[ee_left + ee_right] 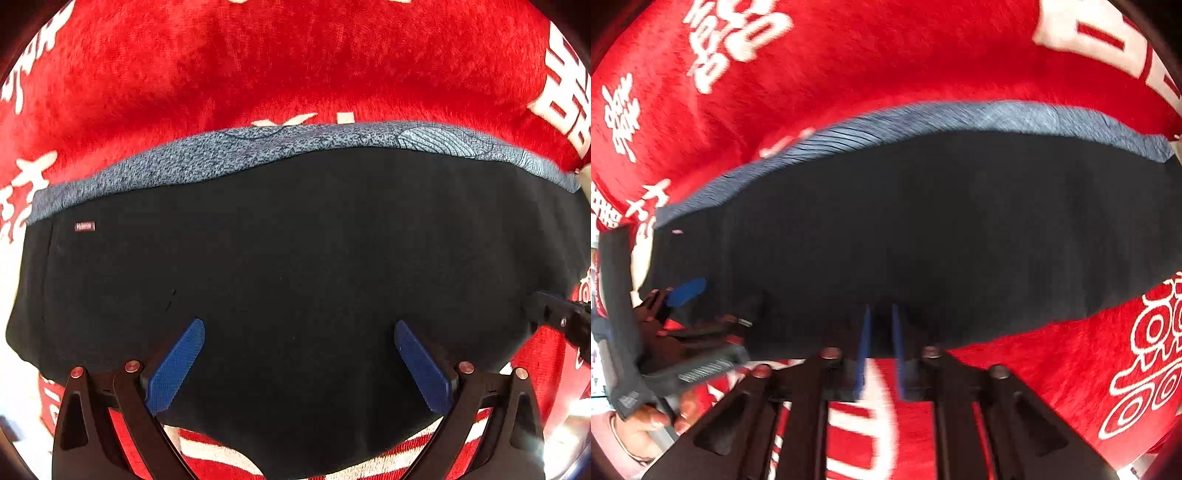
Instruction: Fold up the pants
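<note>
Pants: black pants [295, 266], folded into a broad dark slab, lie flat on the red blanket; a small label [85, 226] sits near their left end.
Grey-blue cloth: a speckled strip [258, 151] shows along the pants' far edge, lying under them.
Left claw: left claw [299, 365] spread wide above the pants' near edge, nothing between its blue pads.
Right claw: right claw [882, 347] drawn narrow at the pants' near edge; whether it pinches cloth cannot be told.
Surface: red blanket [258, 66] with white lettering.
</note>
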Available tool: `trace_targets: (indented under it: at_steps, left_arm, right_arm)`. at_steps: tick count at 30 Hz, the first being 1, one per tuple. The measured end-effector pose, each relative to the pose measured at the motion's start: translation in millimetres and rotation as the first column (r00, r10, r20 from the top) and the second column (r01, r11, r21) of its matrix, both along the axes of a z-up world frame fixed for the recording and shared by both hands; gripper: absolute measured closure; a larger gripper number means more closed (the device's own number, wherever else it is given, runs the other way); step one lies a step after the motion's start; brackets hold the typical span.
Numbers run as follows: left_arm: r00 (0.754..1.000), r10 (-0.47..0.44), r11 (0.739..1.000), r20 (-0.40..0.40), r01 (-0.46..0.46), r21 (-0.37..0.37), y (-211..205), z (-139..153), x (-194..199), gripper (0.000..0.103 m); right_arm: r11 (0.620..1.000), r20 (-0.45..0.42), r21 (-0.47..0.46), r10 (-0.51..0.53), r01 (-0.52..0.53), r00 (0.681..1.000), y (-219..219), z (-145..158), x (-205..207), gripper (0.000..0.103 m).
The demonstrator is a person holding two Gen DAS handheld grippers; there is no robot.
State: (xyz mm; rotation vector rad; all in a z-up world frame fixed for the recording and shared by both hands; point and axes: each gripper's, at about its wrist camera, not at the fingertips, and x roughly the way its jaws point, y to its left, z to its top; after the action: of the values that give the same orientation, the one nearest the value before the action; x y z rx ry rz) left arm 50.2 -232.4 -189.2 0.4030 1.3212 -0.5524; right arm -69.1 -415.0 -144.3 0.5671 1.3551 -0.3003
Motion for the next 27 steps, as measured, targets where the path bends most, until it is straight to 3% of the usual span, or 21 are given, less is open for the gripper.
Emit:
trace_targets:
  at_steps: [3,10,14,18,23,27]
  left_arm:
    - [0.999,0.025,1.0,-0.028,-0.026,-0.011,3.3,-1.2,2.3,0.0]
    - [1.0,0.021,0.999,0.017,-0.022,0.043,-9.7,3.2,-6.2,0.0]
    - [0.999,0.039,0.997,0.001,-0.039,0.069,-15.4,5.4,1.1,0.0]
    - [0.999,0.05,0.989,0.002,-0.05,0.142,-36.1,15.9,6.3,0.0]
    - [0.999,0.026,0.998,0.036,-0.028,0.056,-90.4,52.7,6.9,0.0]
    - [0.998,0.032,0.998,0.059,-0.036,0.055,-145.7,52.7,13.1,0.0]
  right_arm:
    - [0.999,0.044,0.033,-0.027,0.026,0.999,-20.9,1.0,-12.7,0.103]
    - [0.998,0.086,0.041,-0.051,0.047,0.995,-45.3,13.0,-20.6,0.103]
    - [0.993,0.038,-0.017,-0.113,0.114,0.993,-80.5,15.7,-36.9,0.1]
    - [0.971,0.002,-0.01,-0.237,0.237,0.971,-122.7,22.8,-66.6,0.097]
    - [0.96,0.017,-0.078,-0.269,0.269,0.963,-161.5,44.3,-81.9,0.067]
    - [0.96,0.049,-0.089,-0.261,0.264,0.964,-184.3,50.3,-65.4,0.067]
